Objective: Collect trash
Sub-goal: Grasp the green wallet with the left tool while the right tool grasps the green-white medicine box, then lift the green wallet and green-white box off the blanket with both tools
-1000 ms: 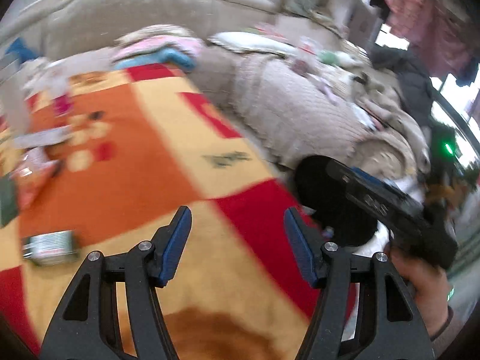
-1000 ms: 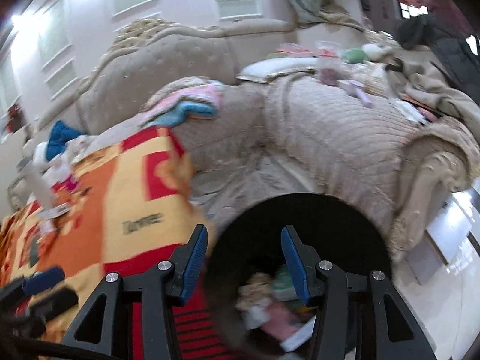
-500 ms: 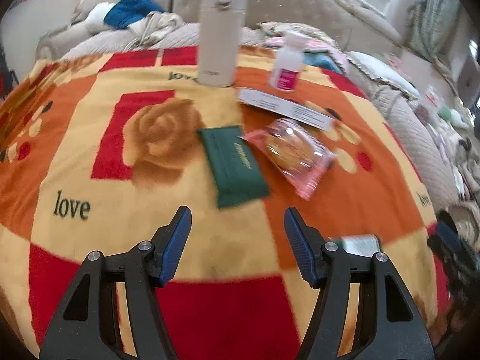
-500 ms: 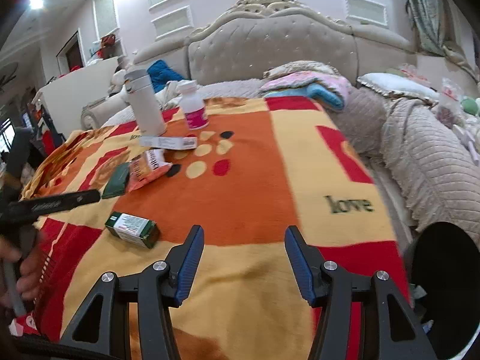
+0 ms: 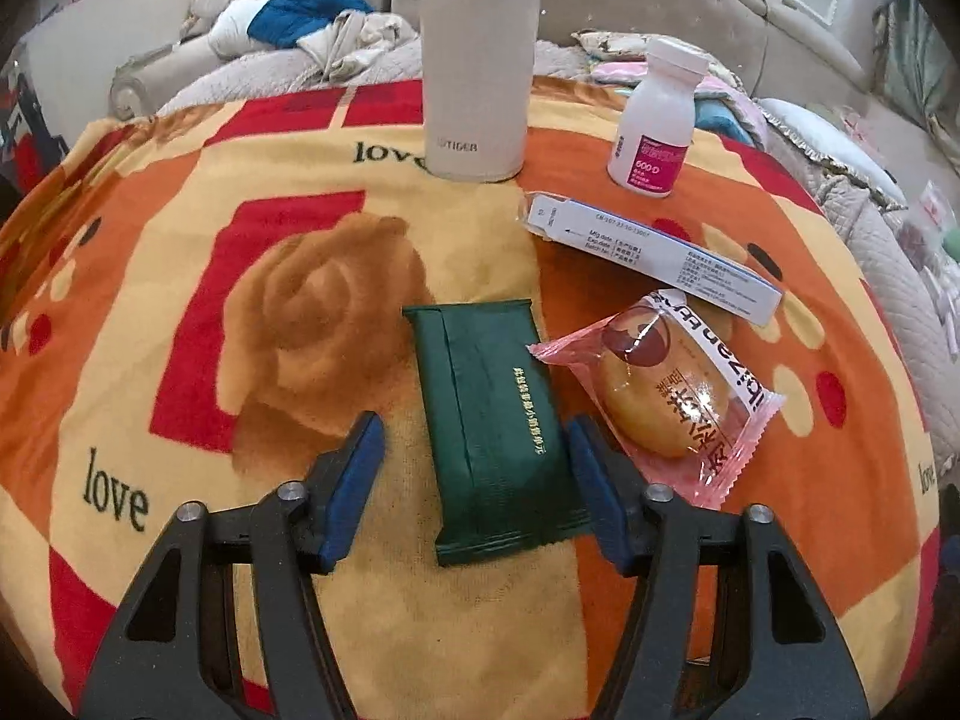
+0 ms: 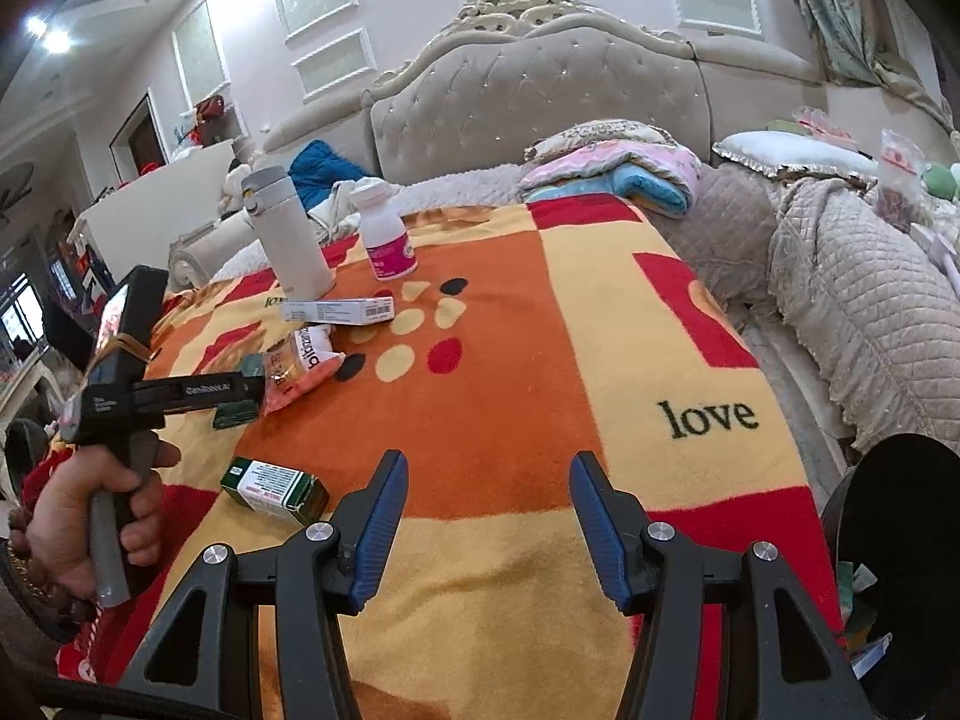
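A dark green tissue packet (image 5: 492, 426) lies flat on the patterned blanket (image 5: 180, 252). My left gripper (image 5: 474, 474) straddles its near half. The jaws are closing: the right pad sits at the packet's edge and the left pad stands a gap away. A pink wrapped bun (image 5: 666, 396) lies just right of it. In the right wrist view my right gripper (image 6: 489, 516) hovers open over bare blanket with nothing between its fingers. A small green box (image 6: 273, 489) lies to its left. The black trash bin (image 6: 900, 546) stands at the lower right.
At the far side of the blanket stand a beige thermos (image 5: 477, 72) and a white pill bottle (image 5: 654, 120), with a long white carton (image 5: 654, 258) before them. A person's hand (image 6: 90, 516) holds the left gripper's handle. Quilted sofas and piled bedding surround the blanket.
The left gripper swung away from the bin across the blanket and dropped around the green packet, its jaws narrowing. The right gripper turned from the bin to the blanket, then held still.
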`<action>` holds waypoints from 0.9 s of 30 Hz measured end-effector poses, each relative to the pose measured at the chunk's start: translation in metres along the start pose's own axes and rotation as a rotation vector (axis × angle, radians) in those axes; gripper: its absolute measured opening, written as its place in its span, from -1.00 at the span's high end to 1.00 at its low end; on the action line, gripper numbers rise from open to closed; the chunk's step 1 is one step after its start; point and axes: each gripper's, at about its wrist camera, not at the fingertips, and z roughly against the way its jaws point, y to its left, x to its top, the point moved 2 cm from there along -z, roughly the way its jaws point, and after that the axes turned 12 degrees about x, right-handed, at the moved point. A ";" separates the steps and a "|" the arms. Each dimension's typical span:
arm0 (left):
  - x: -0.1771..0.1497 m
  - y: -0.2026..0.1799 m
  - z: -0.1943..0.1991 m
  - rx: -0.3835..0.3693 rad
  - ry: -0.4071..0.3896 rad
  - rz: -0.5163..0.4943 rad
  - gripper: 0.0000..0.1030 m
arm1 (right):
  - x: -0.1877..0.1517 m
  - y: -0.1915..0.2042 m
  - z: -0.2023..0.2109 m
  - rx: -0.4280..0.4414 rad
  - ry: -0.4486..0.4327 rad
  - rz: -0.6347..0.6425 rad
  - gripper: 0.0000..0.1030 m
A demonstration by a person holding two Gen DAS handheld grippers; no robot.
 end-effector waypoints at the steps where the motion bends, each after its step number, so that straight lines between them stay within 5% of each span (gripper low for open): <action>1: -0.001 0.000 0.002 -0.008 -0.006 -0.007 0.28 | 0.001 0.002 -0.001 0.010 0.002 0.003 -0.04; 12: -0.094 0.045 0.065 -0.140 0.013 -0.049 0.28 | -0.012 0.073 -0.036 0.205 0.139 0.286 -0.14; 23: -0.097 0.053 0.063 -0.129 0.019 -0.028 0.24 | -0.012 0.093 -0.106 0.268 0.357 0.389 -0.15; 27: -0.098 0.054 0.063 -0.125 0.016 -0.025 0.24 | -0.013 0.098 -0.106 0.275 0.355 0.420 0.22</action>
